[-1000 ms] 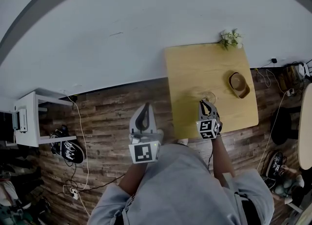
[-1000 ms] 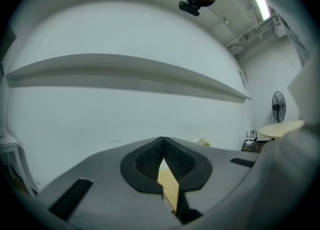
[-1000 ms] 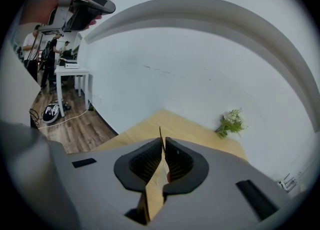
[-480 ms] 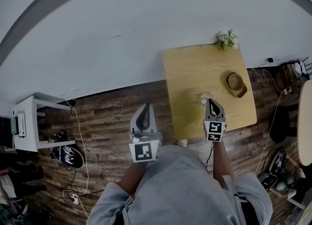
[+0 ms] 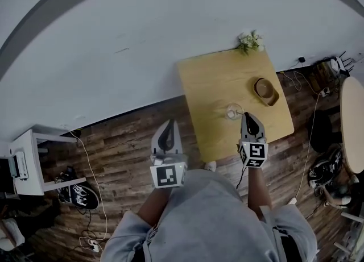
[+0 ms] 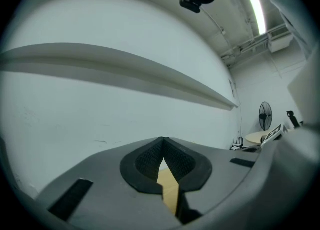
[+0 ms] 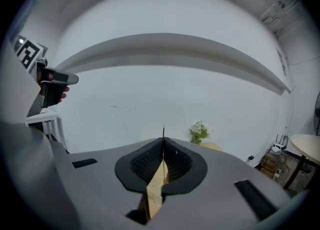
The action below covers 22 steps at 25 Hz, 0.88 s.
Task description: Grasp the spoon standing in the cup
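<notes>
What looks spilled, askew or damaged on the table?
Nothing stands out. The table shows no spill around the cup or the bowl. The right gripper is shut on the thin spoon.

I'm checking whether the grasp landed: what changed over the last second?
The right tool closed its jaws on the spoon, gripping its thin handle, and shifted to the right of the cup. The left tool stayed shut and empty over the floor; the bowl stayed on the table.
</notes>
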Available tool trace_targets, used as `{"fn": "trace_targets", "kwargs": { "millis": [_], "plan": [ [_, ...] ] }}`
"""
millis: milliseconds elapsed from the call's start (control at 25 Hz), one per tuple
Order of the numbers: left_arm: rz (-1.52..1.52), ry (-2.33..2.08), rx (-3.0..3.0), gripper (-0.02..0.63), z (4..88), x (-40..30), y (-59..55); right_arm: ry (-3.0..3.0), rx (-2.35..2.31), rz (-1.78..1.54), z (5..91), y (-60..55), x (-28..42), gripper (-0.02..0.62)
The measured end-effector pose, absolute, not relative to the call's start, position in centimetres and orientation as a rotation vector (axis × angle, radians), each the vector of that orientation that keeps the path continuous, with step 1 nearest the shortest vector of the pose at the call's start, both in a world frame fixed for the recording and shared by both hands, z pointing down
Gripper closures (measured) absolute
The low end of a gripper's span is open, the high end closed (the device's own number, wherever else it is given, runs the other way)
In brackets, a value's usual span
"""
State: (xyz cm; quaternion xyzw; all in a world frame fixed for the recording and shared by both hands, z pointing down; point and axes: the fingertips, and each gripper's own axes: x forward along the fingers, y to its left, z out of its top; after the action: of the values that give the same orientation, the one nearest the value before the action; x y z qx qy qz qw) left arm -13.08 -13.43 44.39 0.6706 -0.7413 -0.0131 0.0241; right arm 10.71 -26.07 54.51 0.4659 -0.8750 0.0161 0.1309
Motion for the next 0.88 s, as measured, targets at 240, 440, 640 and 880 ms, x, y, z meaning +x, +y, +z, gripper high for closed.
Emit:
{"fn": "trace_targets", "kwargs": {
  "millis": [240,440,640,880],
  "plan": [
    [-0.066,-2.209,2.148,0.604,44.2,-12.8,-14.3,-2.556,1.459,0.079,51.4,-25.1,11.0,0.592],
    [-0.078,-2.135,2.23,0.604,43.9,-12.5,-14.8,-2.55,1.555,0.096,49.2,-23.7,11.0,0.592],
    [-0.075,-2.052,2.301,0.604,43.8,-12.7,-15.1,-2.543,1.64,0.096,47.4,-22.2,10.7,0.592],
    [-0.077,-1.966,2.376,0.604,43.7,-13.4,-15.1,-2.533,1.697,0.122,46.8,-20.1,9.2,0.592]
  ]
}}
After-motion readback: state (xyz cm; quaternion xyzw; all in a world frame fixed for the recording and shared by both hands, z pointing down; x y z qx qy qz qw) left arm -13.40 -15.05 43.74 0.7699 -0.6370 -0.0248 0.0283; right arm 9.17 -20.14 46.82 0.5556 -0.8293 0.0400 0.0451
